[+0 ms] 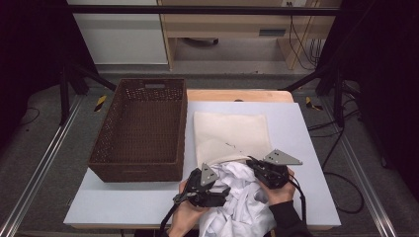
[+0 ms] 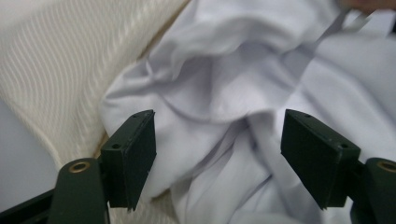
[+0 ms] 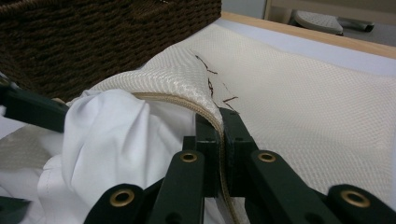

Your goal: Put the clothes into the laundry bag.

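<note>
**Stuffing the white garment into the mesh bag**

White crumpled cotton garment (image 1: pixel 237 197) lies bunched at the near edge of the pale grey table (image 1: pixel 306 148), its upper folds already pushed into the mouth of the cream mesh laundry bag (image 1: pixel 232 133), which lies flat beyond it. Beside the bag on the person's left stands a dark brown woven rectangular basket (image 1: pixel 141 128), apart from the work.

Right claw (image 3: pixel 219 140) is clamped tight on the bag's zip-edged rim (image 3: pixel 187 103) and lifts it into an arch over the cloth. Left claw (image 2: pixel 217 154) has its jaws standing wide, hovering over the white folds with loose fabric between the pads but not pinched.

Judging from this, the step in hand is feeding the cloth into the bag. To do it well, the right claw should keep the rim raised and steady, while the left claw takes a deep bite of the bunched cloth near the opening and pushes it well inside, not catching the mesh
</note>
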